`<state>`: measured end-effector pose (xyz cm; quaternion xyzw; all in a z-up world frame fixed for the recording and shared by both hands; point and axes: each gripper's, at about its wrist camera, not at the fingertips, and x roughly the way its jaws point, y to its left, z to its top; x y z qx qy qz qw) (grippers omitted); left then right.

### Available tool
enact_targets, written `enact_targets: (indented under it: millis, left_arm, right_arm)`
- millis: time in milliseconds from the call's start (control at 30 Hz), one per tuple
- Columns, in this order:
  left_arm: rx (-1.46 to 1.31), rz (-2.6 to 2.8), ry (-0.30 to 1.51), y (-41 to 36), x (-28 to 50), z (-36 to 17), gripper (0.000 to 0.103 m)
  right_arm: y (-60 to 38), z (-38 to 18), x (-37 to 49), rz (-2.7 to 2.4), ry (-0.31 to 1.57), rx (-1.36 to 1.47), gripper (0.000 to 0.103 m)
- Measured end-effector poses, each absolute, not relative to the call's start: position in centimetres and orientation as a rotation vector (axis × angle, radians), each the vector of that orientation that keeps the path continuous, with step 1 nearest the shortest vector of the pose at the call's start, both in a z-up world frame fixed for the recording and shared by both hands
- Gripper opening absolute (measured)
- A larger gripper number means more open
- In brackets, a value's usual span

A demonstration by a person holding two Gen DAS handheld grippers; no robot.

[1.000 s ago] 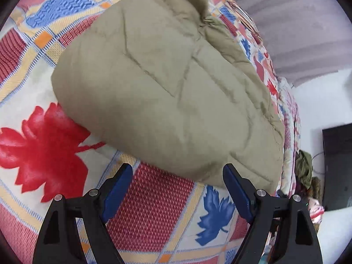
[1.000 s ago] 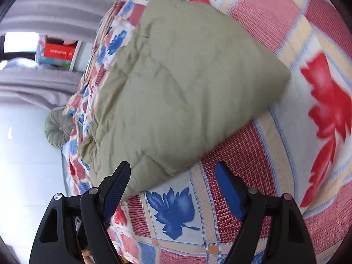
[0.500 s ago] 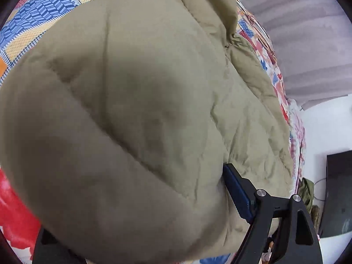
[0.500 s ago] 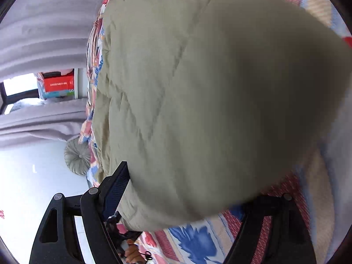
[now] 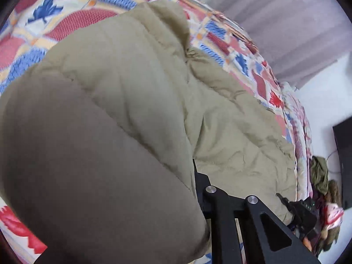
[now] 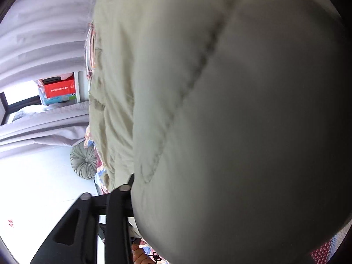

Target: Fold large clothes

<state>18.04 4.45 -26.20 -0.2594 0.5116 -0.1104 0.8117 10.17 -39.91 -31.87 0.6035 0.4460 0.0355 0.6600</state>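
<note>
An olive padded jacket (image 5: 154, 77) lies on a patchwork bedspread (image 5: 66, 22) with red and blue leaves. Its near edge bulges over my left gripper (image 5: 173, 171), whose jaws are closing with the fabric between them. Only the right finger (image 5: 198, 176) shows, pressed into the jacket; the other is buried. In the right wrist view the jacket (image 6: 198, 88) fills most of the picture. My right gripper (image 6: 173, 180) is also closing on the jacket's edge. Its left finger (image 6: 129, 182) is against the fabric and the other is hidden.
Grey curtains (image 5: 286, 22) hang beyond the bed. A dark screen (image 5: 343, 165) and a heap of clothes (image 5: 319, 176) are at the right on the floor side. A round grey cushion (image 6: 84, 160), a red box (image 6: 59, 88) and white floor (image 6: 33, 187) show left.
Both grippers went from standing open short of the jacket to having its near edge between their jaws. The visible fingers have moved inward onto the fabric, which now bulges up over them.
</note>
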Motion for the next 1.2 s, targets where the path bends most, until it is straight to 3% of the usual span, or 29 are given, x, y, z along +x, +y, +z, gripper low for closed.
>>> enact_targets:
  millis: [67, 533, 600, 667, 767, 833, 1000, 1200]
  left_arm:
    - [-0.541, -0.251, 1.088, 4.5, 17.3, -25.2, 0.019]
    - [-0.569, -0.301, 1.263, 8.4, 2.0, -24.9, 0.02]
    - [-0.54, -0.283, 1.311, 8.5, 0.6, -25.9, 0.021]
    - [-0.514, -0.256, 1.339, 8.7, -0.4, -26.6, 0.031]
    - [-0.49, -0.21, 1.383, 9.2, -1.2, -27.0, 0.049]
    - [-0.457, -0.219, 1.408, 10.0, -2.1, -26.4, 0.049]
    - [-0.314, -0.202, 1.416, 12.3, -4.4, -21.6, 0.048]
    - [-0.217, -0.248, 1.285, 12.8, -3.7, -15.2, 0.048]
  right_arm:
    - [-39.8, -31.2, 9.7, 0.102, 1.002, 1.353, 0.026]
    - [-37.5, -29.1, -3.7, 0.142, 1.103, 1.407, 0.026]
    - [-36.9, -29.5, -6.1, 0.133, 1.122, 1.428, 0.026]
    - [-36.6, -30.2, -7.7, 0.116, 1.144, 1.455, 0.026]
    - [-36.2, -31.2, -8.7, 0.082, 1.173, 1.466, 0.035]
    - [-36.2, -31.0, -8.7, 0.048, 1.205, 1.447, 0.043]
    - [-36.5, -27.3, -9.3, 0.043, 1.277, 1.31, 0.053]
    - [-36.0, -21.3, -9.7, 0.221, 1.288, 1.215, 0.053]
